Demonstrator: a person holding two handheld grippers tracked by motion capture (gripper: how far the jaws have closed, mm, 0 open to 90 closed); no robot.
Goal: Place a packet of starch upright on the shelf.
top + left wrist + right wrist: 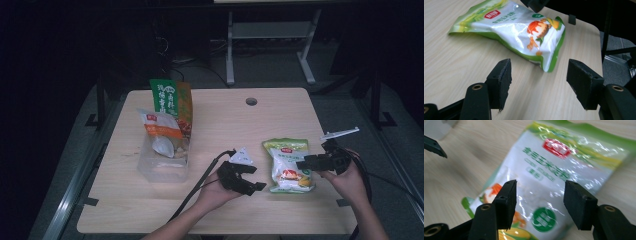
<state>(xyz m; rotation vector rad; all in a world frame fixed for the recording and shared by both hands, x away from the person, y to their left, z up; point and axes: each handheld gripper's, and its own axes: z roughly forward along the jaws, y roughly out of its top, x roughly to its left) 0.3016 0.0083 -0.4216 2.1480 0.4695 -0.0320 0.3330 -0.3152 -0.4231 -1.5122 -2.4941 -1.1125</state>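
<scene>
While both grippers hang w/ jaws spread, left gripper (pixel 248 179) sits just left of 1 green-white pouch (pixel 289 165) lying flat on table (pixel 280 110); right gripper (pixel 306 163) hovers over it. 1 clear tub (pixel 161 167) w/ 2 packets (pixel 167 120) stands well apart, far left.

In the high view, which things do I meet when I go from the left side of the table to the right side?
Clear plastic box holding packets → left gripper → green and white packet → right gripper, at that packet's right edge.
</scene>
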